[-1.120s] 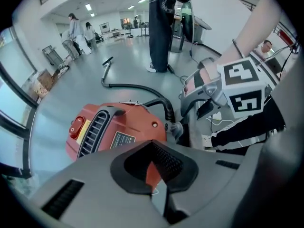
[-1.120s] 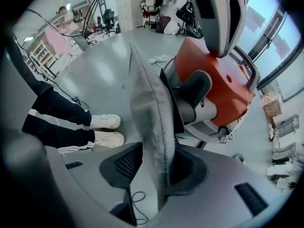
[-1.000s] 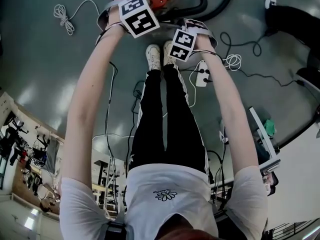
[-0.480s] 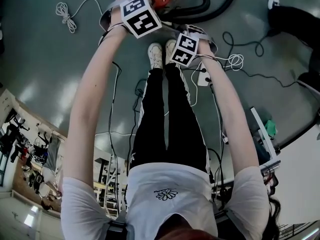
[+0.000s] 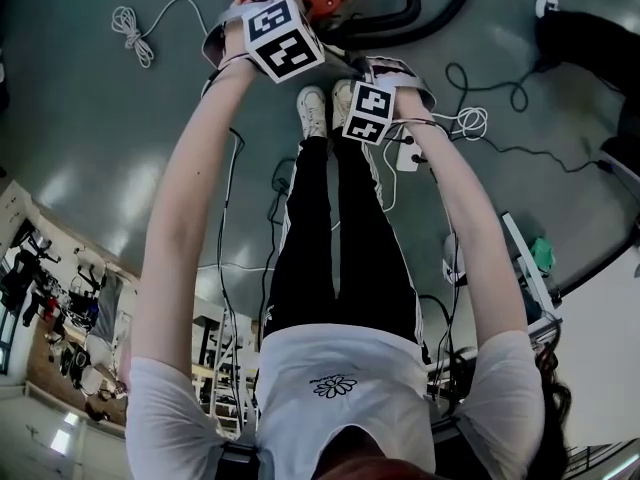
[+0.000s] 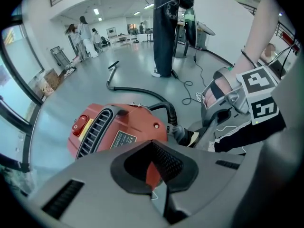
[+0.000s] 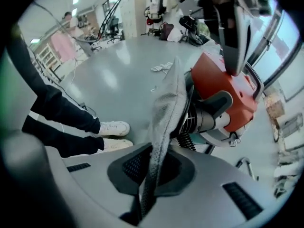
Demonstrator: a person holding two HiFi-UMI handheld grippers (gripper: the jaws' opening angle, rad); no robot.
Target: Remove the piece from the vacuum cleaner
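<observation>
Grey mesh piece [image 7: 164,122] pinched tight in right gripper [image 7: 149,184], up against front end of the one red vacuum cleaner [image 7: 223,87]. Left gripper [image 6: 153,175] near-closed on its red edge. One black hose [image 5: 420,13] behind. Floor: two white shoes [image 5: 308,113], one power strip [image 5: 405,148], loose cables [image 5: 128,30].

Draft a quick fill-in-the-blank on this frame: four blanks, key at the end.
1. The vacuum cleaner has a ____ body.
2. The grey mesh piece is clamped in the ____ tool.
3. The hose joined to the vacuum cleaner is ____.
4. The person's sneakers are ____.
Missing words: red; right; black; white.
</observation>
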